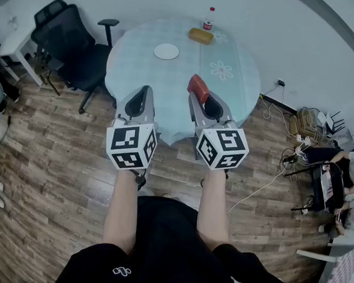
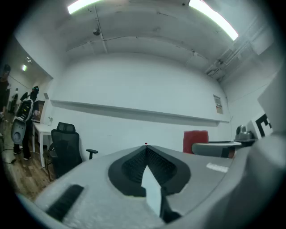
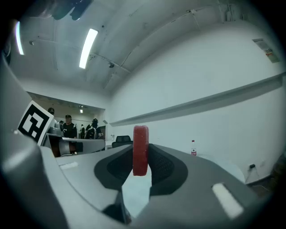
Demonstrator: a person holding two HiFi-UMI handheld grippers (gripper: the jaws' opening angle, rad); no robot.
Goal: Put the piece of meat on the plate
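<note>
We take in the round table (image 1: 163, 82) first, with a black office chair (image 1: 69, 44) at its left edge. Our left gripper (image 1: 147, 90) hangs over the near edge, jaws together, tips meeting. Our right gripper (image 1: 194, 98) is level beside it. The white plate (image 1: 166, 51) lies toward the far edge. The piece of meat (image 1: 198, 87) — red, on edge — is clamped in the right gripper's jaws above the table, well apart from the plate.
</note>
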